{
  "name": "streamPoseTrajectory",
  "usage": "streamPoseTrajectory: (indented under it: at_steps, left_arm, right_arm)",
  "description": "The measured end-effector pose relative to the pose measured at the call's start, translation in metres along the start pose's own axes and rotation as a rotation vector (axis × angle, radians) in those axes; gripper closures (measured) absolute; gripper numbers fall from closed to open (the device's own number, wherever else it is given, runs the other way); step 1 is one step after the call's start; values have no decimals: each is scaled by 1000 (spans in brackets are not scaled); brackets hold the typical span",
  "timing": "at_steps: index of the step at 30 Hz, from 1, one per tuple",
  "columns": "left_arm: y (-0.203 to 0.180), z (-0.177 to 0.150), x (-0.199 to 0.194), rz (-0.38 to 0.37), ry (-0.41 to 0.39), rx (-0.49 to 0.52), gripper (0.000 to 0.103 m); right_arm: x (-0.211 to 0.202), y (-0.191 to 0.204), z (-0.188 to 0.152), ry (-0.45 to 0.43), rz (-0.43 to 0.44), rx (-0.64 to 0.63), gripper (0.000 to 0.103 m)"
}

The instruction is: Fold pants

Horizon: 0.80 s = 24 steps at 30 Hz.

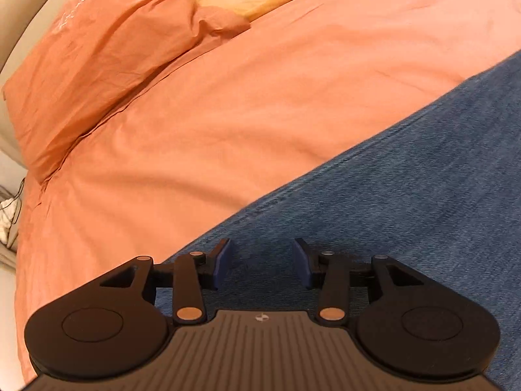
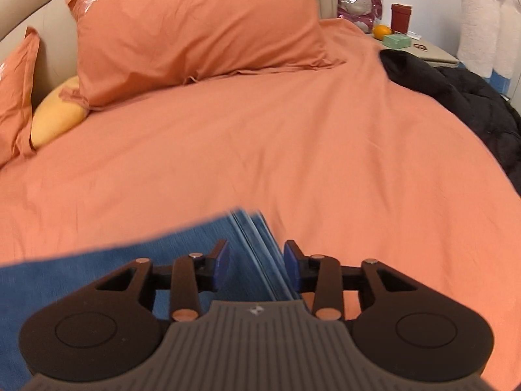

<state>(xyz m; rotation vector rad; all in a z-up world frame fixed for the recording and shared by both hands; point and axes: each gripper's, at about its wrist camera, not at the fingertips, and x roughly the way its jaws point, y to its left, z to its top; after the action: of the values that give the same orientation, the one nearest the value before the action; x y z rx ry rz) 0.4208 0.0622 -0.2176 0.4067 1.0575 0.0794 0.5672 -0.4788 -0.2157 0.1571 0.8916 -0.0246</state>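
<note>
Left gripper (image 1: 262, 265): jaws parted above the denim, nothing clasped.
Right gripper (image 2: 257, 265): jaws parted, straddling the jeans' folded edge; pads not pressing it (view is blurred).
Jeans (image 1: 407, 202): blue, flat on the orange bedsheet (image 2: 293, 137), lower right of the left view, lower left of the right.
Pillow (image 2: 195, 29): orange, upper left.
Black jacket (image 2: 472, 97): right edge.

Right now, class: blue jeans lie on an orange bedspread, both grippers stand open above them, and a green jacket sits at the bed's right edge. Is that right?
One detail is wrong: the jacket is black, not green, as the right wrist view shows. The jeans, the bedspread, the left gripper and the right gripper are as stated.
</note>
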Motion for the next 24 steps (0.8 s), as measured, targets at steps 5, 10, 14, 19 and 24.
streamPoseTrajectory:
  at_steps: [5,10,14,19,24]
  left_arm:
    - [15,-14,-1,0,8,-23,52]
    - [20,-23,0,-14,9,-27,51]
    - [24,-25,7,-25,8,-35,49]
    - [29,-24,18,-9,5,-73,42]
    - [33,-25,23,-16,14,-154,40]
  right_arm:
    - [41,12,24,19,-4,111,58]
    - [68,17,23,89,-54,163,92]
    - [50,23,17,19,-105,144,102]
    - [40,25,23,-61,-184,162,103]
    - [70,29,19,-25,-225,155,103]
